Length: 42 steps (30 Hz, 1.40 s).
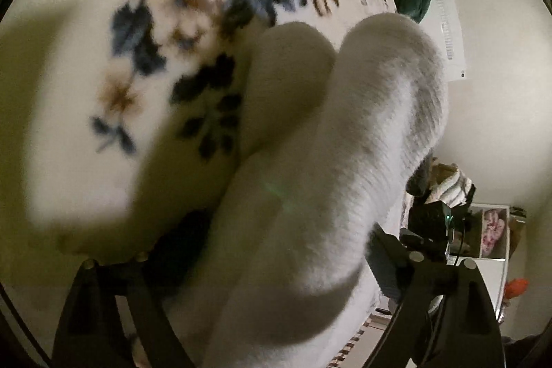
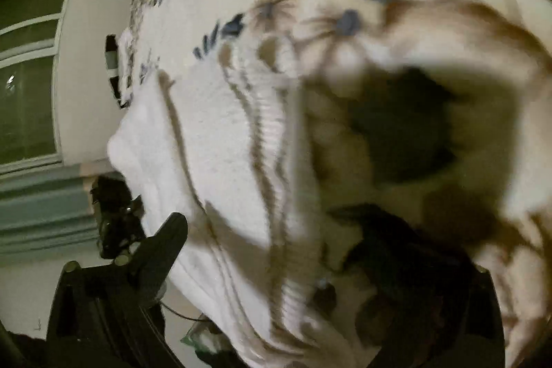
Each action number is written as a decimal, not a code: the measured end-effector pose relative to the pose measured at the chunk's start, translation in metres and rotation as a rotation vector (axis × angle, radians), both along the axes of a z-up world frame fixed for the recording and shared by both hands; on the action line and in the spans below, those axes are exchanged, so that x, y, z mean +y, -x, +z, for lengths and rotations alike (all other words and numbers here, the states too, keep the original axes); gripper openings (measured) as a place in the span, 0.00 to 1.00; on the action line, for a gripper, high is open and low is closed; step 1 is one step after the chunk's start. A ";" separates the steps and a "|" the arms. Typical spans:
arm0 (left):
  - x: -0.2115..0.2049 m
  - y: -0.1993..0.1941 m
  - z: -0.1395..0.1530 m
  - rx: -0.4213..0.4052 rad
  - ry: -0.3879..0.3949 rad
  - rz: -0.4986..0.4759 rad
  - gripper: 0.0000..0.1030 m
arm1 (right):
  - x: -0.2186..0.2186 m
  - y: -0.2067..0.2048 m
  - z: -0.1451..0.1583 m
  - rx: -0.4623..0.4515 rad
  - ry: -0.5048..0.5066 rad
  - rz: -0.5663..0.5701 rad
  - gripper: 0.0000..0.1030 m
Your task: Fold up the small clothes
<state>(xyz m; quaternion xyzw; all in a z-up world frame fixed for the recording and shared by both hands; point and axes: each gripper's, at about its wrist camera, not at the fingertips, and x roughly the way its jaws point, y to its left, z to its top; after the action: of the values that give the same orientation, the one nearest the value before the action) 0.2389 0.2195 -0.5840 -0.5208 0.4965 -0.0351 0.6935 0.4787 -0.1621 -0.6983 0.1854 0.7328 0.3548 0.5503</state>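
While both views blur, left claw [image 1: 272, 264] clamps white socks [image 1: 345, 143], right claw [image 2: 269, 250] grips them too (over floral blanket [image 1: 103, 57]).

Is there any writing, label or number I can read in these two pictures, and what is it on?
No text can be read.
White panel on the wall: rows of dark marks, too small and blurred to read.
White socks, floral blanket: no lettering visible.
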 end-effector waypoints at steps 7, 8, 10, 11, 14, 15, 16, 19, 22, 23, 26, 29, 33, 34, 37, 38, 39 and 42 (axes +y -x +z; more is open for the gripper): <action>0.005 0.005 -0.004 -0.014 0.046 -0.004 0.88 | 0.017 0.000 0.001 0.078 -0.173 0.038 1.00; 0.006 0.004 -0.005 -0.011 0.045 -0.006 0.88 | 0.022 0.002 0.000 0.087 -0.195 0.052 1.00; 0.006 0.003 -0.005 -0.007 0.046 -0.009 0.88 | 0.039 0.006 0.000 0.108 -0.245 0.085 1.00; 0.005 0.001 -0.005 -0.004 0.044 -0.010 0.88 | 0.048 0.008 0.000 0.104 -0.247 0.101 1.00; 0.001 -0.001 0.001 -0.008 0.010 -0.012 0.88 | 0.066 0.014 0.000 0.075 -0.221 0.132 1.00; -0.003 -0.002 0.007 -0.029 -0.018 -0.012 0.82 | 0.070 0.015 0.001 0.064 -0.209 0.133 1.00; -0.009 -0.004 0.015 -0.052 -0.062 -0.027 0.72 | 0.072 0.017 0.004 0.046 -0.204 0.135 0.90; -0.020 -0.006 0.031 -0.074 -0.151 -0.060 0.48 | 0.081 0.022 0.009 -0.024 -0.130 0.181 0.36; -0.026 -0.004 0.045 -0.071 -0.194 -0.059 0.43 | 0.080 0.026 0.010 -0.016 -0.115 0.147 0.33; -0.027 -0.003 0.049 -0.070 -0.201 -0.058 0.42 | 0.080 0.026 0.013 -0.026 -0.112 0.146 0.31; -0.037 -0.007 0.069 -0.067 -0.239 -0.074 0.41 | 0.075 0.028 0.026 -0.048 -0.118 0.128 0.29; -0.048 -0.017 0.097 -0.080 -0.264 -0.096 0.41 | 0.062 0.028 0.047 -0.064 -0.137 0.103 0.28; -0.067 -0.046 0.142 -0.132 -0.300 -0.146 0.41 | 0.039 0.019 0.086 -0.104 -0.169 0.043 0.28; -0.074 -0.059 0.157 -0.153 -0.300 -0.164 0.41 | 0.034 0.015 0.097 -0.111 -0.179 0.023 0.28; -0.089 -0.100 0.185 -0.208 -0.299 -0.206 0.41 | 0.003 -0.008 0.135 -0.160 -0.195 -0.059 0.28; -0.094 -0.113 0.191 -0.222 -0.294 -0.219 0.41 | -0.004 -0.016 0.146 -0.178 -0.194 -0.081 0.28; -0.100 -0.132 0.198 -0.235 -0.286 -0.235 0.41 | -0.015 -0.027 0.160 -0.201 -0.193 -0.111 0.28; -0.116 -0.192 0.215 -0.270 -0.253 -0.286 0.41 | -0.043 -0.062 0.196 -0.264 -0.172 -0.192 0.28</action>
<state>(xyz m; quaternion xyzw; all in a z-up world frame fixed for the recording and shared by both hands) 0.4310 0.1031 -0.3685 -0.3447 0.4684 -0.1401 0.8013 0.5412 -0.2052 -0.5027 0.2526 0.6000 0.3830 0.6553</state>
